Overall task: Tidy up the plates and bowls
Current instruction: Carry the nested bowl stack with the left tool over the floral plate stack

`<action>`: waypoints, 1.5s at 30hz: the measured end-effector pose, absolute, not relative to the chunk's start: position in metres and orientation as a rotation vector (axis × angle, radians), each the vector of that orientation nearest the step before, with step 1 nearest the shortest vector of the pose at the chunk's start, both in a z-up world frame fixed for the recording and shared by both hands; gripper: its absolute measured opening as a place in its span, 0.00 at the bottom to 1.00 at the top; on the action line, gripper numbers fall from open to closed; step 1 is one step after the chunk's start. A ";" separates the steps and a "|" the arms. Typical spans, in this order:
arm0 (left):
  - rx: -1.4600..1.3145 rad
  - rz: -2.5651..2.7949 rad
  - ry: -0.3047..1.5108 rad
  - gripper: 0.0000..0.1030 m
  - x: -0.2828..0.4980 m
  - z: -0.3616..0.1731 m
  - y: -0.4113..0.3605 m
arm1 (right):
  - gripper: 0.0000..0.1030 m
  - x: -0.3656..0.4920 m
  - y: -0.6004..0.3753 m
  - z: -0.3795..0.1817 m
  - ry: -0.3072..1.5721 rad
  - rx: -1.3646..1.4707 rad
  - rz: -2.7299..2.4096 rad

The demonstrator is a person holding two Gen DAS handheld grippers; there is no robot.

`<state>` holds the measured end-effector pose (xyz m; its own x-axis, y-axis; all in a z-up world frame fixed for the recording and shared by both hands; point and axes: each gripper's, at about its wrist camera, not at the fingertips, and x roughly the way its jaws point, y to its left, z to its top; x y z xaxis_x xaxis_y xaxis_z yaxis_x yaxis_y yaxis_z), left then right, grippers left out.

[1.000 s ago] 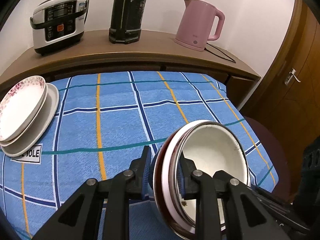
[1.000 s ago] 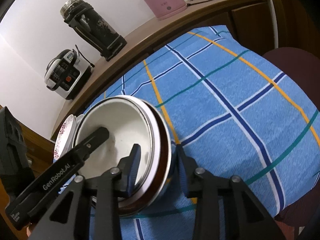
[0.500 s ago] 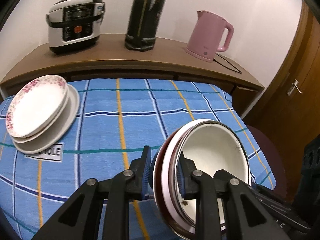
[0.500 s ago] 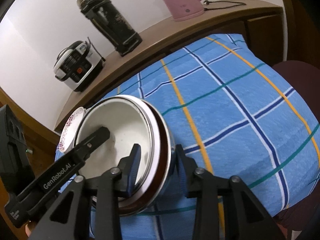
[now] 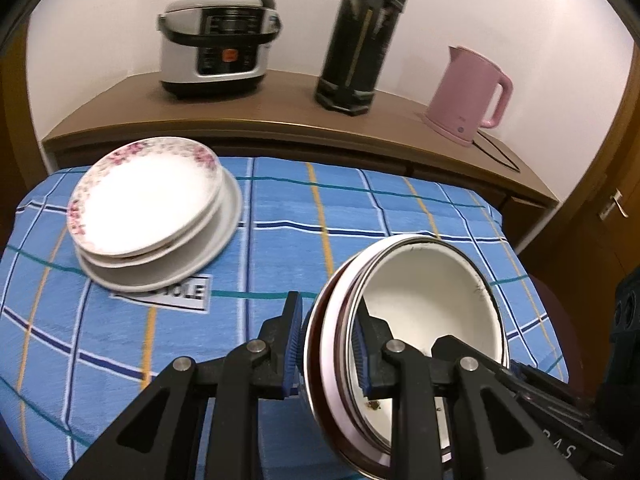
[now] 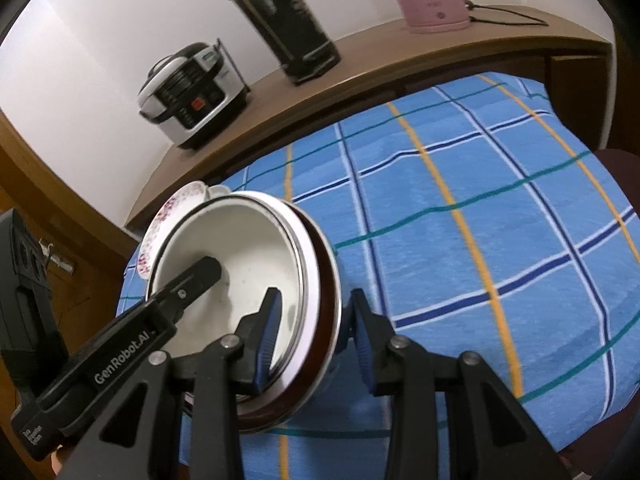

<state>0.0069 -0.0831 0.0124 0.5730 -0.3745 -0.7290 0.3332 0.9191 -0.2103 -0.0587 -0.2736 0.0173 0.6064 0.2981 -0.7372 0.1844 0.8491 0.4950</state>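
Note:
A stack of nested bowls (image 5: pixel 428 296), white inside with dark red and white rims, hangs tilted above the blue checked tablecloth (image 5: pixel 280 220). My left gripper (image 5: pixel 328 320) is shut on its near-left rim, one finger inside and one outside. In the right wrist view my right gripper (image 6: pixel 316 304) is shut on the opposite rim of the same bowls (image 6: pixel 232 248), and a left finger (image 6: pixel 200 272) reaches into the bowl. A stack of plates (image 5: pixel 152 212), the top one with a pink flower border, lies on the cloth at the left, partly hidden behind the bowls (image 6: pixel 176 208) in the right wrist view.
Behind the table, a wooden sideboard (image 5: pixel 260 108) carries a rice cooker (image 5: pixel 218 40), a black thermos (image 5: pixel 362 36) and a pink kettle (image 5: pixel 468 92) with its cord. A wooden door (image 5: pixel 612 208) stands at the right. A dark red chair seat (image 6: pixel 616 164) sits by the table's right edge.
Both grippers have carried the bowl stack leftward and slightly up, towards the plates. The plates have slid from the left edge towards the middle of the left wrist view. The grip is unchanged.

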 end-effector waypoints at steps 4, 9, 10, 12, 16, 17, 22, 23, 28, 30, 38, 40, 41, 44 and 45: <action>-0.066 -0.388 0.860 0.25 0.008 0.015 -0.067 | 0.34 -0.053 -0.257 0.021 0.940 0.549 0.101; -0.067 -0.363 0.855 0.25 0.005 0.016 -0.051 | 0.34 -0.049 -0.239 0.022 0.947 0.536 0.134; -0.067 -0.360 0.855 0.25 0.005 0.015 -0.049 | 0.34 -0.048 -0.236 0.022 0.949 0.537 0.138; -0.071 -0.354 0.856 0.25 0.005 0.015 -0.043 | 0.34 -0.047 -0.231 0.022 0.954 0.532 0.144; -0.084 -0.335 0.850 0.25 0.004 0.017 -0.029 | 0.34 -0.046 -0.218 0.022 0.961 0.515 0.165; -0.088 -0.330 0.848 0.25 0.004 0.017 -0.026 | 0.34 -0.045 -0.213 0.022 0.962 0.510 0.173; -0.099 -0.313 0.843 0.25 0.003 0.018 -0.010 | 0.34 -0.043 -0.198 0.024 0.963 0.495 0.194; -0.101 -0.311 0.844 0.25 0.004 0.019 -0.008 | 0.34 -0.042 -0.195 0.024 0.966 0.493 0.200; -0.103 -0.300 0.843 0.25 0.005 0.018 0.003 | 0.34 -0.041 -0.183 0.024 0.974 0.493 0.213; -0.107 -0.295 0.842 0.25 0.005 0.018 0.008 | 0.34 -0.039 -0.177 0.024 0.977 0.489 0.220; -0.124 -0.274 0.837 0.25 0.008 0.018 0.028 | 0.34 -0.032 -0.159 0.024 0.981 0.475 0.240; -0.130 -0.268 0.831 0.25 0.010 0.020 0.033 | 0.34 -0.030 -0.154 0.025 0.979 0.469 0.245; -0.131 -0.264 0.827 0.25 0.010 0.021 0.035 | 0.34 -0.029 -0.151 0.026 0.977 0.467 0.250; -0.137 -0.253 0.818 0.25 0.012 0.023 0.042 | 0.34 -0.024 -0.143 0.030 0.970 0.457 0.259; -0.139 -0.248 0.815 0.25 0.014 0.024 0.045 | 0.34 -0.023 -0.142 0.030 0.969 0.455 0.261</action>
<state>0.0137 0.0447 0.0242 0.6588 -0.2717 -0.7015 0.1652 0.9620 -0.2174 -0.0234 -0.1418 0.0302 0.5456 0.4102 -0.7308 -0.0125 0.8759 0.4823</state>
